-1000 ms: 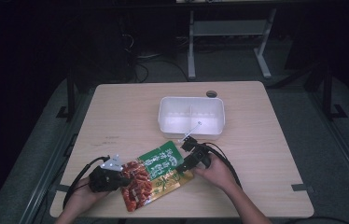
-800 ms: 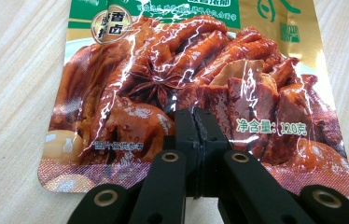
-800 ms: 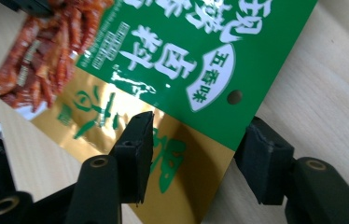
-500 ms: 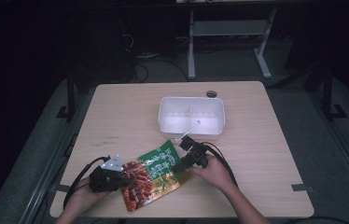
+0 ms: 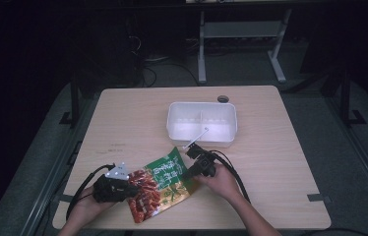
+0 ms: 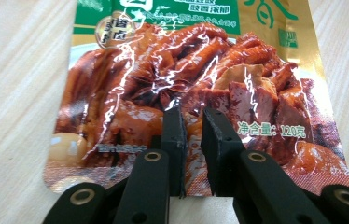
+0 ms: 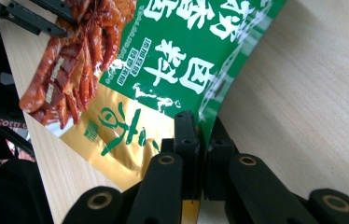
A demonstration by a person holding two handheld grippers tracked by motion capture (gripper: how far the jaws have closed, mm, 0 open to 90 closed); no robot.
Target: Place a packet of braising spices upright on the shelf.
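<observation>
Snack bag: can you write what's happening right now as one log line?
snack bag flat on table | right gripper just closed, clamps green edge | left gripper opening, jaws apart at bottom edge | white tray behind

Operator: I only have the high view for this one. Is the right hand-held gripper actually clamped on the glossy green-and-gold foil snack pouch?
Observer: Yes. In the right gripper view the right hand-held gripper is shut on the edge of the glossy green-and-gold foil snack pouch.
Operator: And the left one?
Observer: The left hand-held gripper has just been opening. In the left gripper view the pouch's bottom edge sits in the gap between its jaws, not pinched.
</observation>
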